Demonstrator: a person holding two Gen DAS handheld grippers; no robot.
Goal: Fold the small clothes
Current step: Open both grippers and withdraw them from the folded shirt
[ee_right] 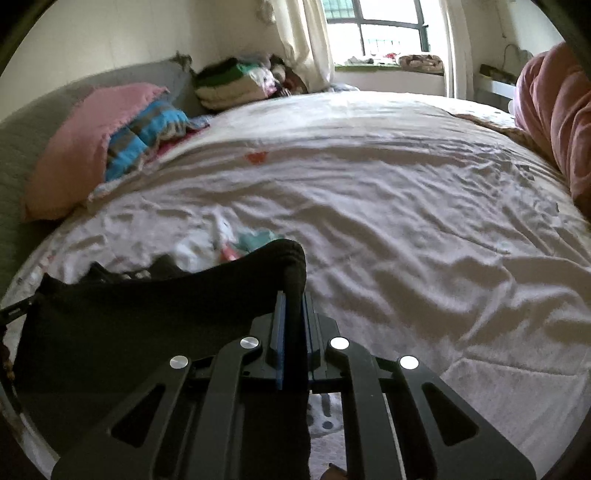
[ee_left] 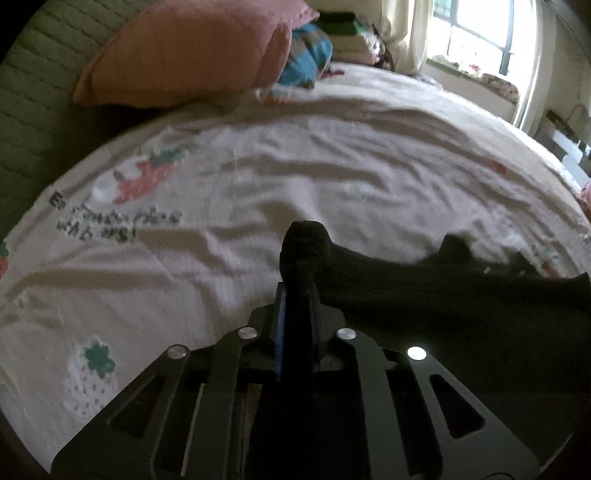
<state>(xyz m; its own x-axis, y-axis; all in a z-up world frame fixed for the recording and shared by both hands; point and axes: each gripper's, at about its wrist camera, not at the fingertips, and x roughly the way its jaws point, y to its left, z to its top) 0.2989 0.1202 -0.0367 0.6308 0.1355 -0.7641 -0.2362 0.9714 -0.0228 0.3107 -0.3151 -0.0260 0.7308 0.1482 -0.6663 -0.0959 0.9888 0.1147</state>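
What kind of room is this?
It looks like a bedroom. There is a big bed with a wrinkly printed sheet, a pink pillow at its head, and a window with curtains behind.

Pink pillow (ee_left: pixel 192 51), striped blanket (ee_right: pixel 147 136), bright window (ee_right: pixel 388 29)

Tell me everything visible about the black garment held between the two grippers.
The black garment is a small, dark, soft knit-looking cloth, stretched between the two grippers above the wrinkled white printed bedsheet. The left gripper pinches one bunched corner; the right gripper clamps the other. Its span sags slightly between them; its lower part is hidden.
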